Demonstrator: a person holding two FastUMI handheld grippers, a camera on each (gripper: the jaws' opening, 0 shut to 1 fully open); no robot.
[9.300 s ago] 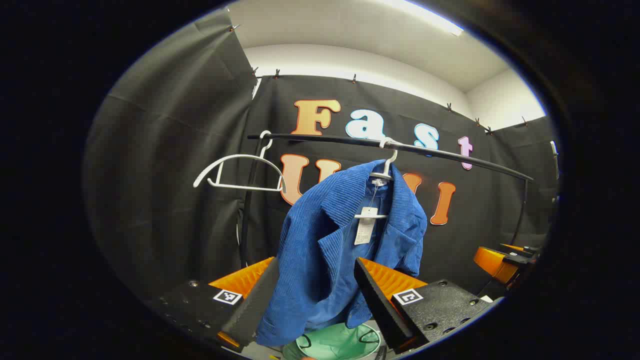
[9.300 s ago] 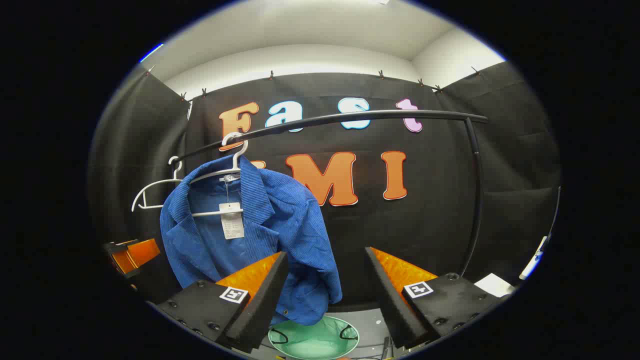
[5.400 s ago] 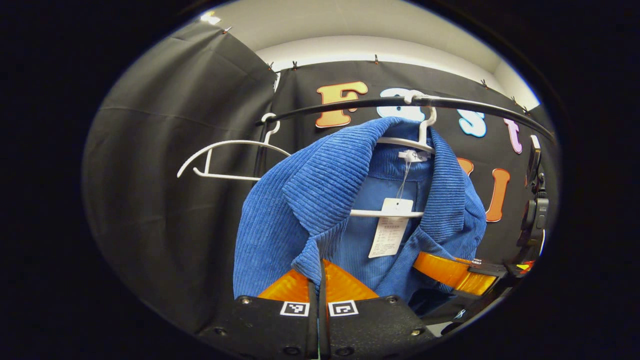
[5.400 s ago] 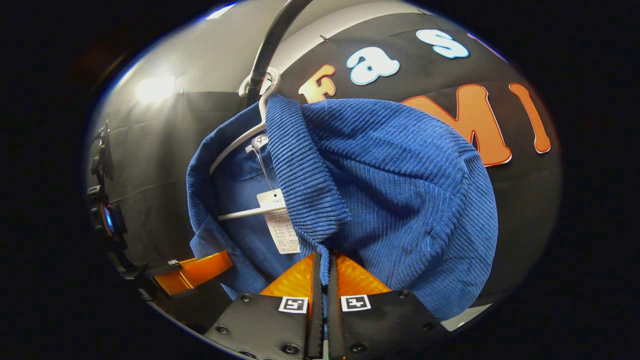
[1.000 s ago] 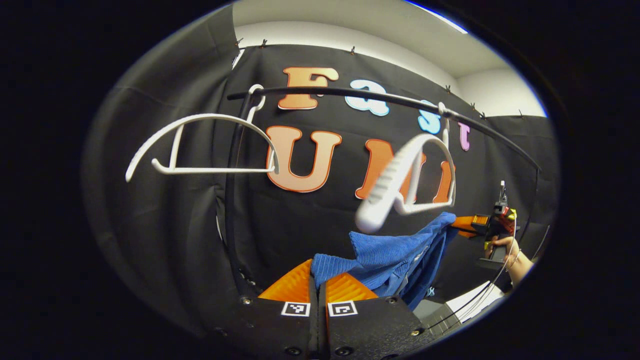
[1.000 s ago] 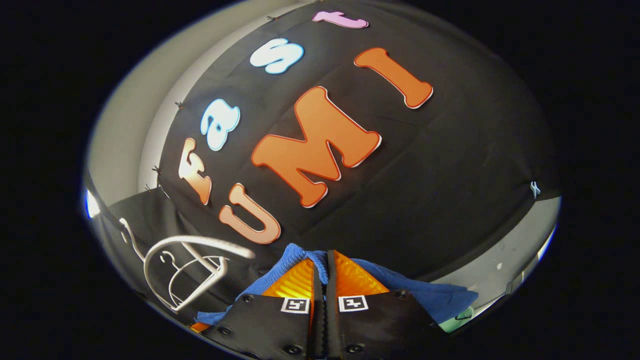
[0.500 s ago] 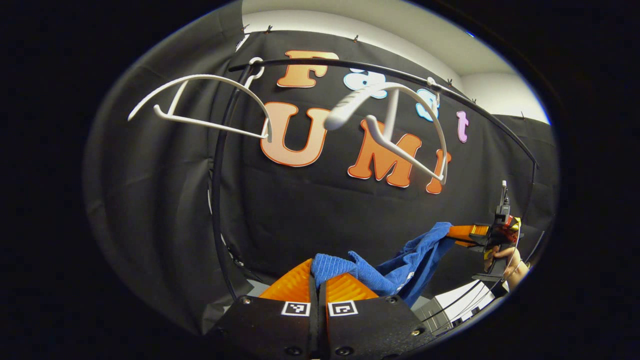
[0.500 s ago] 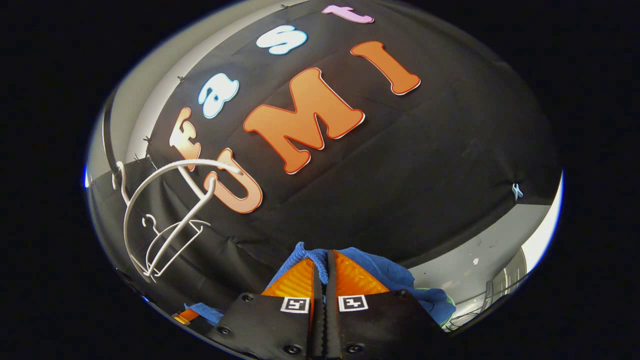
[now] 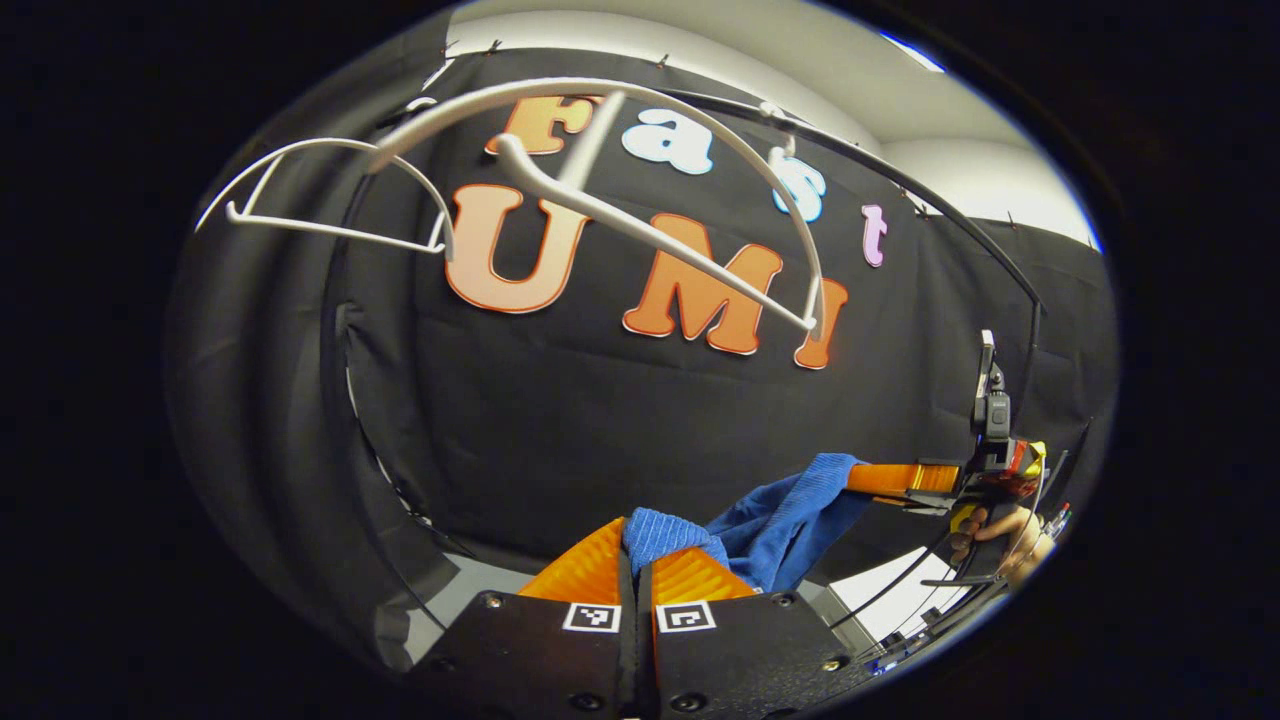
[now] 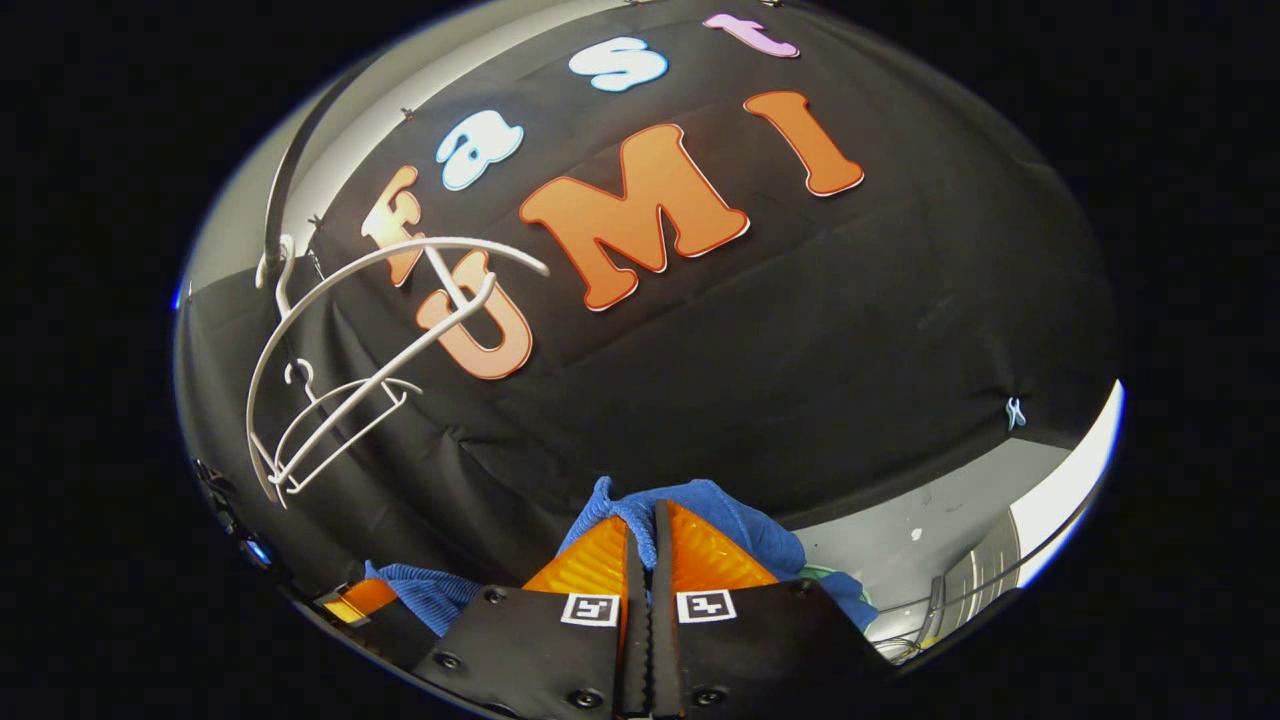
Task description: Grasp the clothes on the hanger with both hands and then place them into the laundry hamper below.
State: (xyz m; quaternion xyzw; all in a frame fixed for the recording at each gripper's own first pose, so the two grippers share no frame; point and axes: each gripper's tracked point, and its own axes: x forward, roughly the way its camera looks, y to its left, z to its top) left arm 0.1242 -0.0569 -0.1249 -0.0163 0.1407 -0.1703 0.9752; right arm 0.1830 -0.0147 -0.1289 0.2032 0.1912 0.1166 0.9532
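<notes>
The blue corduroy jacket [image 9: 775, 515] is off its hanger and hangs stretched between my two grippers. In the left gripper view my left gripper [image 9: 633, 528] is shut on one bunched edge of it. Farther right, the right gripper [image 9: 858, 478] clamps the other end, with a hand [image 9: 1012, 530] behind it. In the right gripper view my right gripper [image 10: 650, 512] is shut on a fold of the jacket [image 10: 745, 525]. The left gripper [image 10: 362, 594] shows at the lower left with more blue cloth. A sliver of the pale green hamper [image 10: 822, 573] peeks out beside the jacket.
Two bare white hangers [image 9: 650, 215] [image 9: 320, 195] hang from the black rail [image 9: 900, 175] overhead, the nearer one tilted. The same hangers [image 10: 380, 300] show at the left in the right gripper view. Grey floor [image 10: 930, 510] lies below the black cloth wall.
Both grippers have sunk lower with the jacket still clamped. The emptied hanger has swung up and to the left in the left gripper view.
</notes>
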